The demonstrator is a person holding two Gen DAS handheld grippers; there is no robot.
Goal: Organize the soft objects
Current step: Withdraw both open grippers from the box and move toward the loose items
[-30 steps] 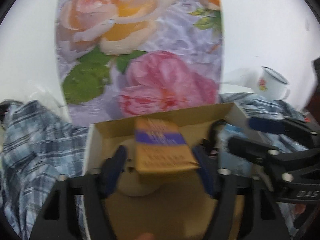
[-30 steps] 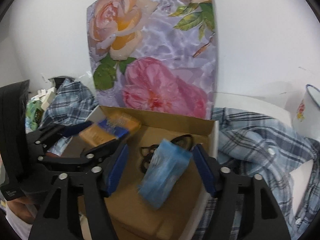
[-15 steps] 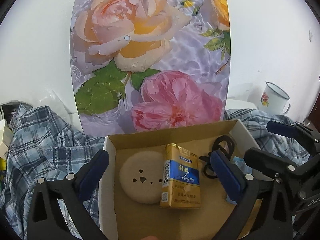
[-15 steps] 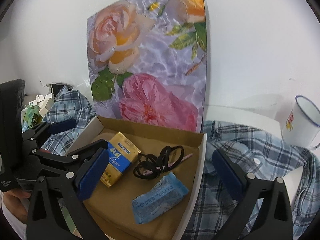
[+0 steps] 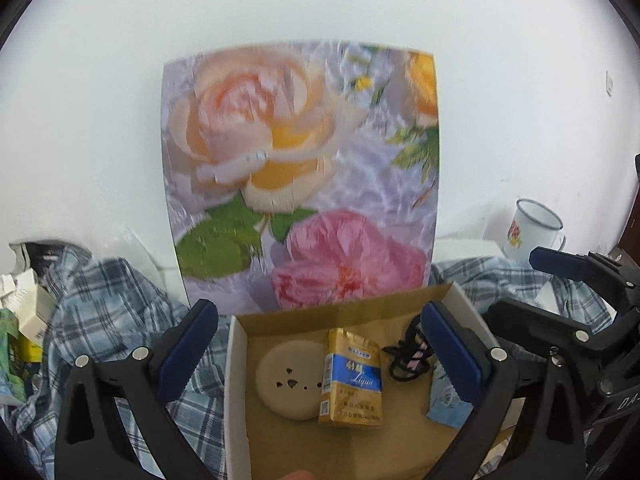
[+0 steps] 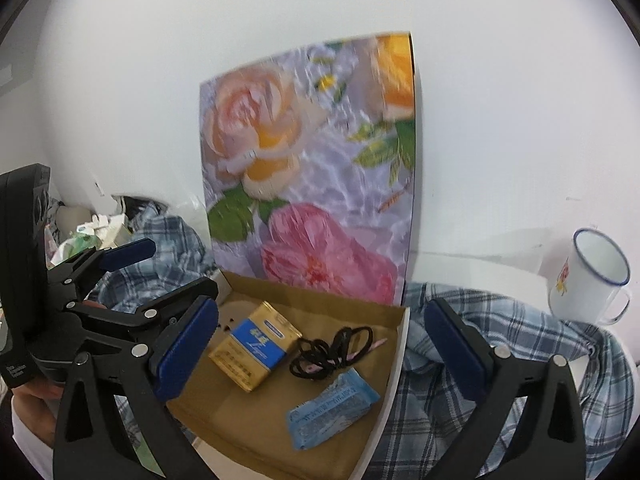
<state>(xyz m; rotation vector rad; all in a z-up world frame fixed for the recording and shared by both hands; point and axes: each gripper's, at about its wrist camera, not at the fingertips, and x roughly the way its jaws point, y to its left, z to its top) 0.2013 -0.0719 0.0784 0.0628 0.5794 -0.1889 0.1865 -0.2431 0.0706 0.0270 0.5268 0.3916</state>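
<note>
Left wrist view: left gripper (image 5: 320, 344) is seen with jaws spread fully wide, nothing gripped; it hangs above the cardboard box (image 5: 236, 380).
Box contents: round beige pad (image 5: 286, 380), gold-and-blue pack (image 5: 352, 384), black hair ties (image 5: 406, 356), blue packet (image 5: 446, 406), all lying loose on the box floor.
Outside box: plaid shirt (image 5: 100, 320) is bunched on both sides, touching the box walls.
Right wrist view: right gripper (image 6: 320, 344) is likewise wide open and empty, over the box's right wall (image 6: 396, 356).
Same contents: pack (image 6: 256, 346), hair ties (image 6: 332, 350) and blue packet (image 6: 332, 416) are well inside.
Also seen: enamel mug (image 6: 588, 276) at far right, apart from the box.
Step judged: release done, both tools clearing.
Advice: jaws are best kept open and lifted straight, so nothing inside is snagged.
Next likely: the shirt, soft and floppy, is best pinched at a thick fold.
</note>
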